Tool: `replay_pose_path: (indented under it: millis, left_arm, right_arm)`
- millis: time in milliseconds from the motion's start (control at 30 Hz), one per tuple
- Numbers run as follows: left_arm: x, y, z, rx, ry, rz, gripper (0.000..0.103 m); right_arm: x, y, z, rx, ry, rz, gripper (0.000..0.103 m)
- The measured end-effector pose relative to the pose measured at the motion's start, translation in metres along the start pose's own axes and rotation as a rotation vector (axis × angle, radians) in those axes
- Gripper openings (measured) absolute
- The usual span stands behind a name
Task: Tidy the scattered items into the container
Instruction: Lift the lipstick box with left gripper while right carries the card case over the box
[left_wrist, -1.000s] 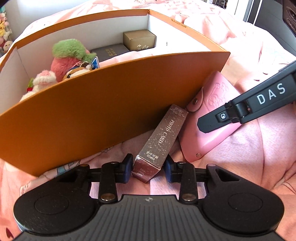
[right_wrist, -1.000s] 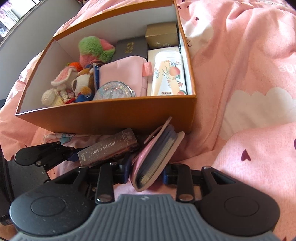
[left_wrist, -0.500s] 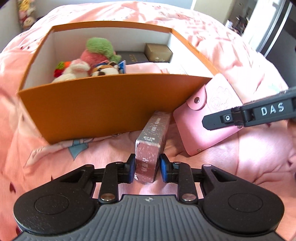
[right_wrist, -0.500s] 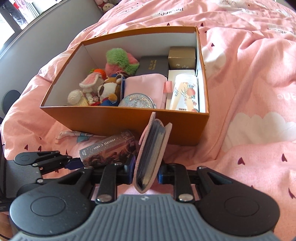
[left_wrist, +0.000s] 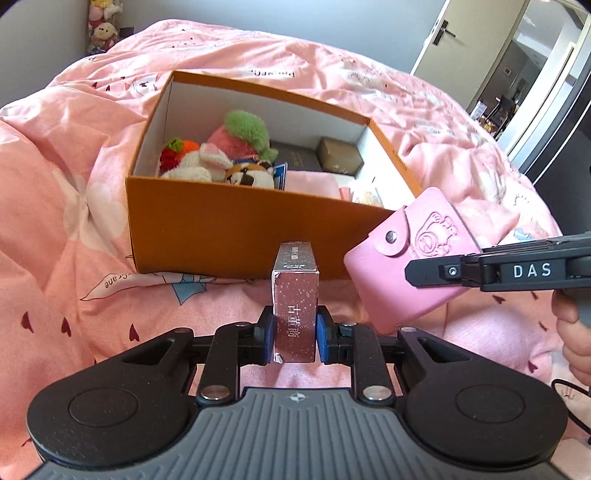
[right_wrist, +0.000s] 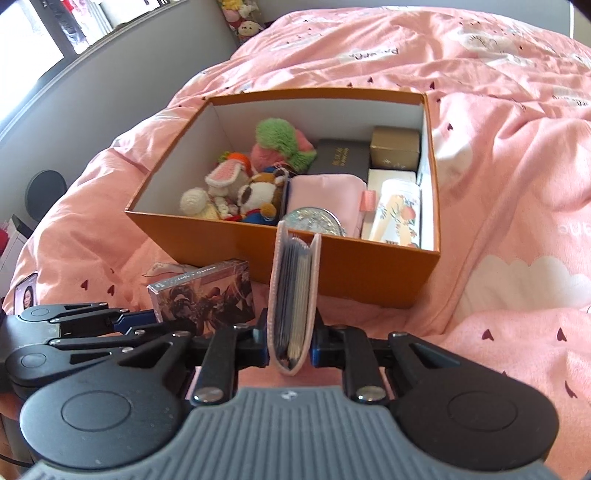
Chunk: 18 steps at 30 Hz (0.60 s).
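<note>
The left gripper (left_wrist: 294, 338) has its blue pads against the 2 broad faces of a sparkly card box (left_wrist: 295, 302), and its jaws are closing the last fraction onto it. The right gripper (right_wrist: 289, 343) holds a pink card wallet (right_wrist: 293, 295) by its 2 covers, spine side down, and its jaws are likewise closing tighter. Both items hang clear of the pink bedspread (right_wrist: 517, 206), in front of the near wall of the orange box (right_wrist: 354, 266) (the container for this task). The controlling relation: the orange box lies ahead of and below both grippers, with its long axis running across the view. The card box points its long axis straight at the near wall; the wallet stands on edge, its top just overlapping the rim in the right wrist view. The box already holds plush toys (right_wrist: 255, 184) on the left, a pink pouch (right_wrist: 325, 192), a round glitter case (right_wrist: 314, 219), a floral tin (right_wrist: 399, 210), a dark book (right_wrist: 341, 158) and a gold carton (right_wrist: 395, 147). Judged from this, the right hand is nearer the opening; free floor space looks scarce, so both items probably go on top.
</note>
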<state>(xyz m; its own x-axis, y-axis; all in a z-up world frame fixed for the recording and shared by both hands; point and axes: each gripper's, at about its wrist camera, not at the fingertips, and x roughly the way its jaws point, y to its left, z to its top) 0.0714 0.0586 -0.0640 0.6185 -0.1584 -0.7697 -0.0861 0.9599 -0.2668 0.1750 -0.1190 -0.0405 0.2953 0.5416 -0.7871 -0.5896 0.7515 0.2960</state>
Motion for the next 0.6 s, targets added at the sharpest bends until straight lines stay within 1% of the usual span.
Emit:
replay_pose_path:
  millis: [300,467,600]
  left_arm:
    - [-0.030,-0.005,0.011,-0.015,-0.079,-0.027,0.025]
    - [-0.044,-0.009,0.020,-0.013,-0.131,-0.036,0.025]
    - [-0.051,-0.012,0.028,-0.010,-0.164,-0.046,0.025]
  right_arm:
    - [-0.024,0.014,0.004,-0.048,-0.065,0.040,0.020]
    - [-0.041,0.020,0.010,-0.055,-0.102,0.088,0.020]
    - [-0.053,0.027,0.015,-0.078,-0.147,0.097,0.020]
